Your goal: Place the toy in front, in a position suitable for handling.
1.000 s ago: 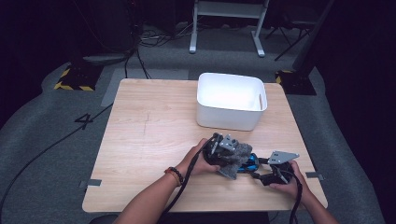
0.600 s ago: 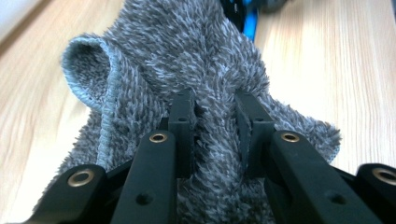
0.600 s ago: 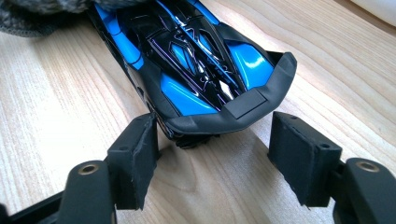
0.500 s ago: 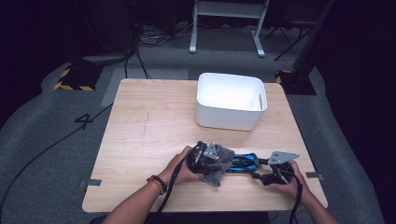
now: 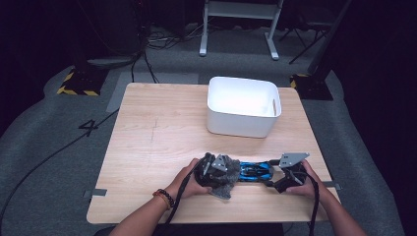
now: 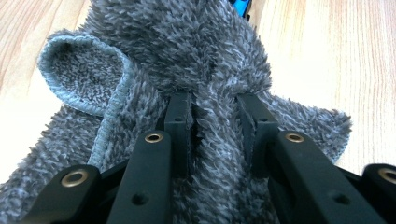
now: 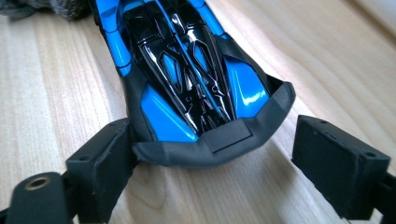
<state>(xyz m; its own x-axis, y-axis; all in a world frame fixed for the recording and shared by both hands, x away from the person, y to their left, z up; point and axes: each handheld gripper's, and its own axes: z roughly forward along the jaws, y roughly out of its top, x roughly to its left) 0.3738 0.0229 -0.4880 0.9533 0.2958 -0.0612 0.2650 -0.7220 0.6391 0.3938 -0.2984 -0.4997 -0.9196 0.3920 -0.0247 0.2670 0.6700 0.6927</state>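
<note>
I read just one mark: a dark "4" [image 5: 86,127] on the grey floor [image 5: 44,147], left of my table [image 5: 162,123]. Nothing on the table carries lettering I can make out.

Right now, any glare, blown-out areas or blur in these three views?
High view: white bin interior blown out, surroundings dark. Left gripper view: wood overexposed at the right, grey fleece cloth sharp. Right gripper view: specular highlights on the blue toy car, far table soft.
</note>
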